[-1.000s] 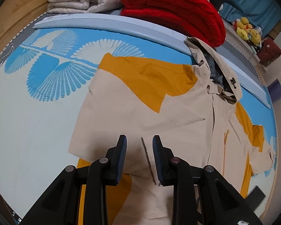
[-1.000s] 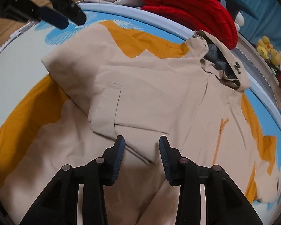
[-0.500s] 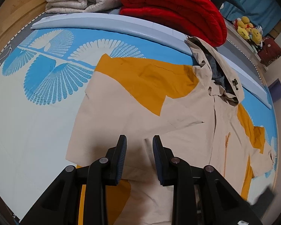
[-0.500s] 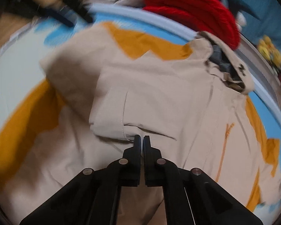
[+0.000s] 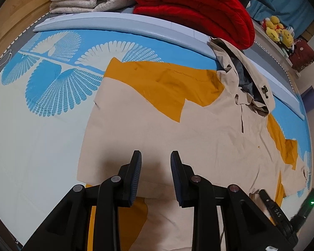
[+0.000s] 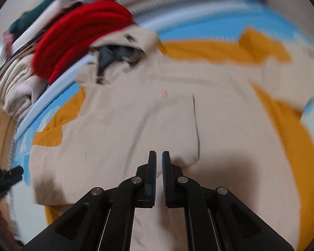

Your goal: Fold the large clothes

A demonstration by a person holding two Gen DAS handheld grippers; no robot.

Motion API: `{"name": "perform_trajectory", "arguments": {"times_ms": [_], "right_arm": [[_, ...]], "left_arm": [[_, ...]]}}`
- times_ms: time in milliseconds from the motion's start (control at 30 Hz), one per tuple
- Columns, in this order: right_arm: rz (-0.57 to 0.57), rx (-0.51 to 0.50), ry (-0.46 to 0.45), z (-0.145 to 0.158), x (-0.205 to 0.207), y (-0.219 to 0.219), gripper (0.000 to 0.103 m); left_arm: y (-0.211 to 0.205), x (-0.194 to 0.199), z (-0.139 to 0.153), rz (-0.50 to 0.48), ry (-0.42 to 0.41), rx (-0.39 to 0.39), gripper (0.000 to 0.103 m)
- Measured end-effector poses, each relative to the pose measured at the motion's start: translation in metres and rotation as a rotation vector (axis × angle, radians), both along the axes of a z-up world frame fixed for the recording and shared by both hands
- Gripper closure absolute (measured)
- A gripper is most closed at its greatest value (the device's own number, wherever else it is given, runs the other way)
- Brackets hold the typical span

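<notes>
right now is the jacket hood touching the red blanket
Touching. In the left wrist view the hood lies with its top edge right against the lower fold of the red blanket, no gap showing.

Both wrist views downward over jacket [image 5: 198,138]

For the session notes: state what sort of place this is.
Probably a bedroom: the jacket lies on a patterned bed sheet, folded blankets are stacked behind it, and plush toys sit on a ledge.

Beige-and-mustard jacket [image 5: 178,129] on blue feather-patterned mat [image 5: 52,87].
</notes>
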State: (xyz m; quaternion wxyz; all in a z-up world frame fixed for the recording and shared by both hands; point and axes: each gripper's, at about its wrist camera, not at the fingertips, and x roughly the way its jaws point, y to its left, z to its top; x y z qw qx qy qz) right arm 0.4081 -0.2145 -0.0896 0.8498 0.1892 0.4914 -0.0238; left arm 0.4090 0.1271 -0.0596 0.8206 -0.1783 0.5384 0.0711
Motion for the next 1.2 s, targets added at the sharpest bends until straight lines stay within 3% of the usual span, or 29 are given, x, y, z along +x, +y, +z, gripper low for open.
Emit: {"name": "perform_trajectory", "arguments": {"times_ms": [67,167,267,500,533,567,600,633,800,933,1000,1100,1200], "right_arm": [[-0.045,0.087,0.049,-0.014,0.001,-0.014,0.085],[-0.109,0.174,0.094,-0.029,0.002,-0.029,0.060],[-0.160,0.252,0.132,-0.043,-0.003,-0.038,0.055],[-0.175,0.392,0.116,-0.055,0.015,-0.057,0.057],[-0.179,0.412,0.115,-0.056,0.018,-0.061,0.062],[-0.183,0.422,0.114,-0.057,0.023,-0.062,0.080],[-0.183,0.430,0.105,-0.055,0.024,-0.065,0.089],[-0.184,0.436,0.077,-0.049,0.024,-0.070,0.090],[-0.235,0.316,-0.082,0.003,0.012,-0.086,0.094],[-0.343,0.135,-0.172,0.037,0.004,-0.113,0.094],[-0.374,0.066,-0.177,0.042,0.005,-0.127,0.094],[-0.342,0.096,-0.125,0.035,0.016,-0.140,0.093],[-0.390,0.039,-0.092,0.034,0.015,-0.150,0.084]], "left_arm": [[0.004,0.000,-0.001,0.009,0.001,-0.003,0.077],[0.008,0.000,-0.002,0.016,0.006,-0.004,0.077],[0.010,0.000,-0.006,0.023,0.015,-0.012,0.077],[0.011,0.002,-0.006,0.023,0.016,-0.012,0.077],[0.013,0.002,-0.006,0.030,0.015,-0.010,0.077],[0.014,0.002,-0.007,0.036,0.016,-0.009,0.077],[0.016,0.002,-0.007,0.040,0.017,-0.009,0.077],[0.018,0.002,-0.008,0.046,0.019,-0.009,0.077],[0.024,0.004,-0.010,0.064,0.022,-0.012,0.077],[0.023,0.005,-0.018,0.062,0.041,-0.016,0.077],[0.022,0.007,-0.024,0.055,0.055,-0.021,0.077],[0.019,0.010,-0.036,0.044,0.081,-0.055,0.077],[0.013,0.013,-0.052,0.025,0.115,-0.074,0.077]]}}
